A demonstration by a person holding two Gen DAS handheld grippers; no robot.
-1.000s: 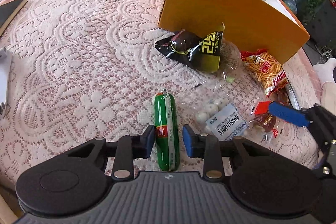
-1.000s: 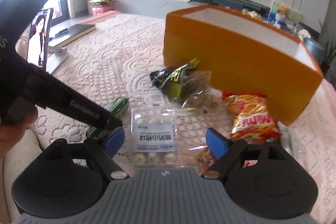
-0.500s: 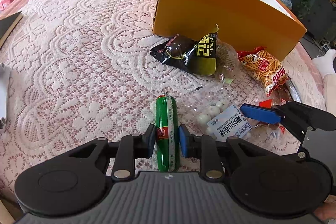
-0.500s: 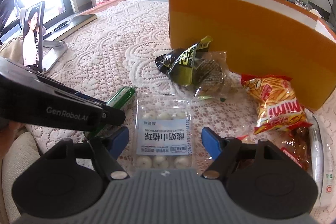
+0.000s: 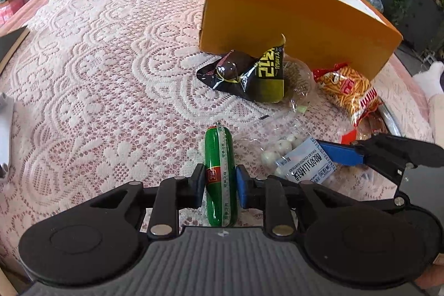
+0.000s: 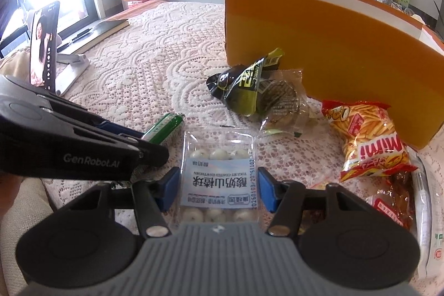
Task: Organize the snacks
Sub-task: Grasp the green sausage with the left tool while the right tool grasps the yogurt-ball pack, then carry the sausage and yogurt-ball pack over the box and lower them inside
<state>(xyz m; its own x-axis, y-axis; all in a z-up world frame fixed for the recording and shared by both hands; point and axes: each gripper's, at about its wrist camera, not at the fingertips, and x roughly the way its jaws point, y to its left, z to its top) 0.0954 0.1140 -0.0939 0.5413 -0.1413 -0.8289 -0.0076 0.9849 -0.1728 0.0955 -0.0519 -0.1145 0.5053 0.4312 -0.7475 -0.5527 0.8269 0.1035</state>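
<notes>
A green sausage stick [image 5: 219,151] lies on the lace cloth, seen also in the right wrist view [image 6: 166,126]. My left gripper [image 5: 220,185] is closing, and its pads press on the sausage's two sides. A clear pack of white yogurt balls [image 6: 219,154] with a pale blue label lies just right of the sausage [image 5: 299,160]. My right gripper [image 6: 219,187] straddles this pack with its jaws closing, the blue pads standing at the pack's edges without squeezing it. The orange box [image 5: 291,27] stands open-topped behind the snacks.
A black and yellow packet [image 5: 249,76] and a clear-wrapped snack lie before the box. A red bag of chips [image 6: 369,140] and more wrapped snacks sit at the right. A phone on a stand [image 6: 43,46] and a notebook are far left.
The left jaws have narrowed from apart onto the green sausage. The right gripper came down over the yogurt ball pack and its jaws drew in toward the pack's edges.
</notes>
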